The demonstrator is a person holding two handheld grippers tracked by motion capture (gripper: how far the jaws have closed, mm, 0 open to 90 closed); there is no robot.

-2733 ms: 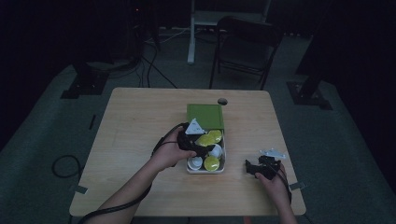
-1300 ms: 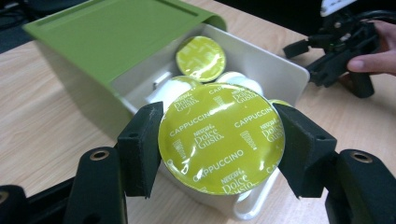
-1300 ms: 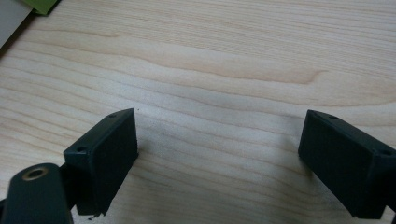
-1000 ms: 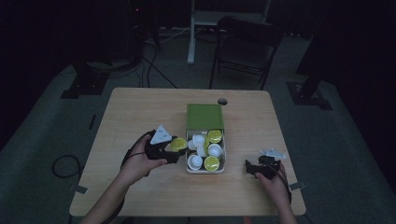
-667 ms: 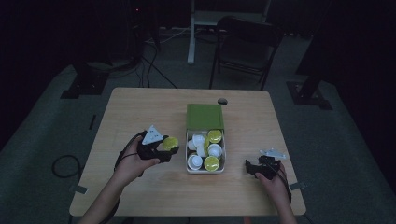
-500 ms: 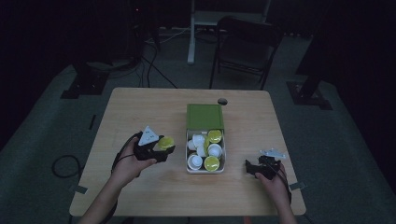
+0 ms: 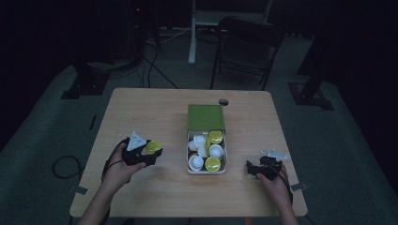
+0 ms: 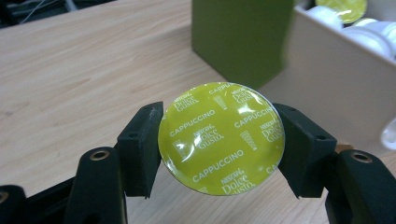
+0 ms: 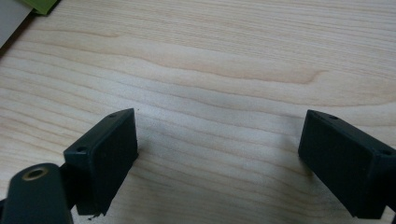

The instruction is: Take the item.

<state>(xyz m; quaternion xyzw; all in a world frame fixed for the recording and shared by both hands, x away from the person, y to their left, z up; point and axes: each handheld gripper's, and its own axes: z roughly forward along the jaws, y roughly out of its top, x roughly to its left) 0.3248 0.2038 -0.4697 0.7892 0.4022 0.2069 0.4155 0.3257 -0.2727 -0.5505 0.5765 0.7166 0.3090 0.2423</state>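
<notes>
One green coffee capsule [image 8: 220, 138] out of the box [image 7: 206, 169], clamped in the left gripper [image 7: 151, 151] above the table [image 7: 155, 108]; several capsules left inside; right gripper [image 9: 219, 161] gaping, idle

In the left gripper view the box [image 8: 327, 70] is cut off by the top and right edges, so its far end is out of sight, and the pods [image 8: 369, 32] inside it show as blurred slivers at the corner. The body of the capsule [image 8: 220, 138] lies hidden behind its own foil lid, and the lid's lower rim is close to the bottom edge. In the high view the print on that capsule [image 7: 152, 146] is too small to read, and the small dark thing [image 7: 223, 101] behind the box is too small to identify. In the right gripper view 1 corner of the box [image 9: 28, 9] is cut by the top-left edge.
</notes>
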